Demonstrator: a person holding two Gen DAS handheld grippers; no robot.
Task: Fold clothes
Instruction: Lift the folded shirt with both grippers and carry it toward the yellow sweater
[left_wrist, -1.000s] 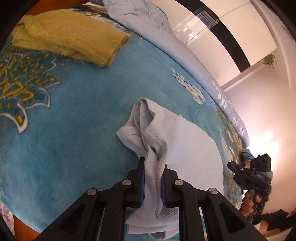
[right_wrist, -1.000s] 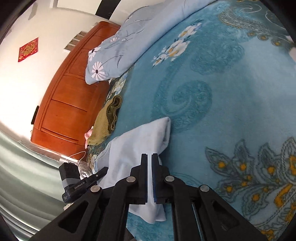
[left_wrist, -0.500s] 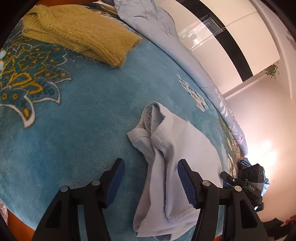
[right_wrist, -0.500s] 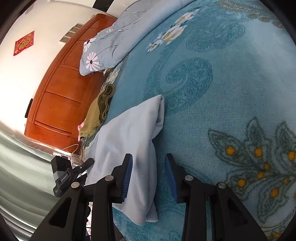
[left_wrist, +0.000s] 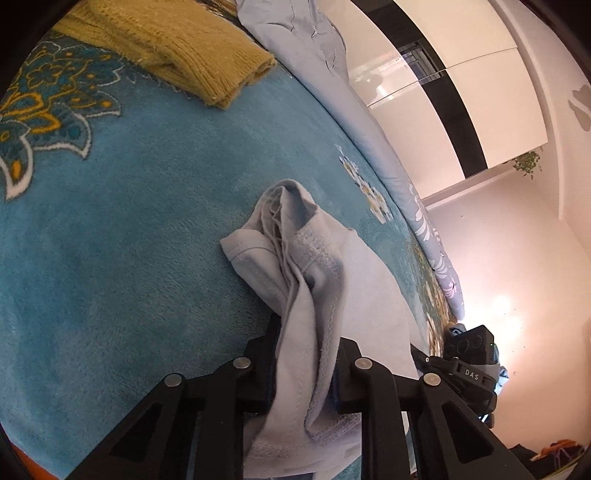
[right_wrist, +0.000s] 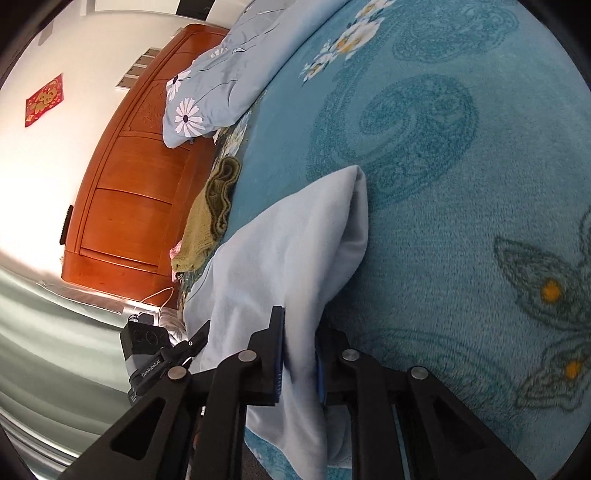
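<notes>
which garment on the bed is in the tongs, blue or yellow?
The pale blue garment: both the left tongs and right tongs are closing on its edges. The mustard knit sweater lies untouched farther up the bed.

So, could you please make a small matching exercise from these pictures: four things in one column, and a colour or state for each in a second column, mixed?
Things:
1. knitted sweater
2. light blue garment
3. headboard
4. blanket

Descriptions:
a. orange-brown wood
b. teal with floral pattern
c. mustard yellow, folded
d. between both tongs, which are closing

Pairs: 1-c, 2-d, 3-a, 4-b
</notes>
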